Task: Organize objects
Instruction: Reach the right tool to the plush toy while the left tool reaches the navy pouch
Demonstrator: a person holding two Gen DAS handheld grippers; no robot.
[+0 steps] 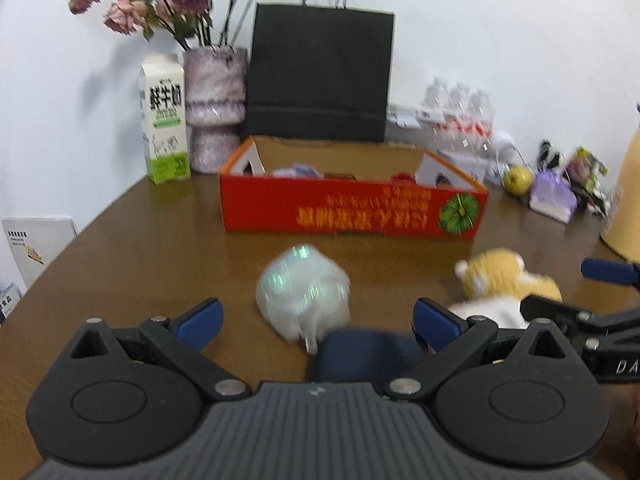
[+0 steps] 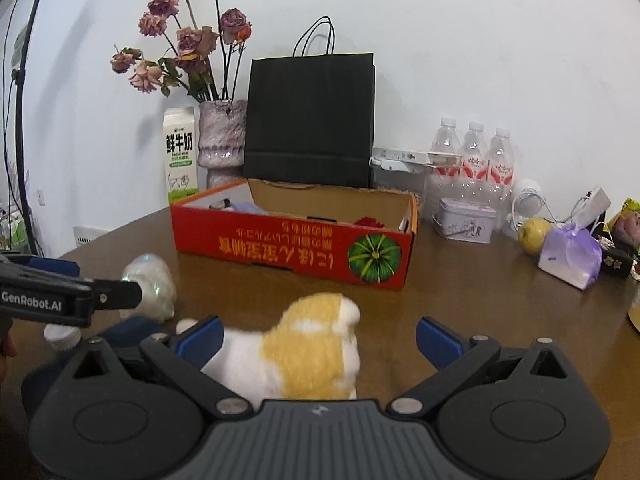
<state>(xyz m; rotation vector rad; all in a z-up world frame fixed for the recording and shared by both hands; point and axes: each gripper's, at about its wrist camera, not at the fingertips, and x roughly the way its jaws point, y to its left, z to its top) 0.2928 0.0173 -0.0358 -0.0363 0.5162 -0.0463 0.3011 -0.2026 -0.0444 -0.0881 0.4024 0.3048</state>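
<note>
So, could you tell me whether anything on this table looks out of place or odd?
The red cardboard box sits with its printed text upside down in both views. The roses in the vase look dried and drooping. Nothing seems spilled or broken.

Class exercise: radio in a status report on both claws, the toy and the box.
Left claw open behind iridescent crumpled wrap ball. Right claw open around yellow-and-white plush toy, not gripped. Red cardboard box ahead, path clear.
</note>
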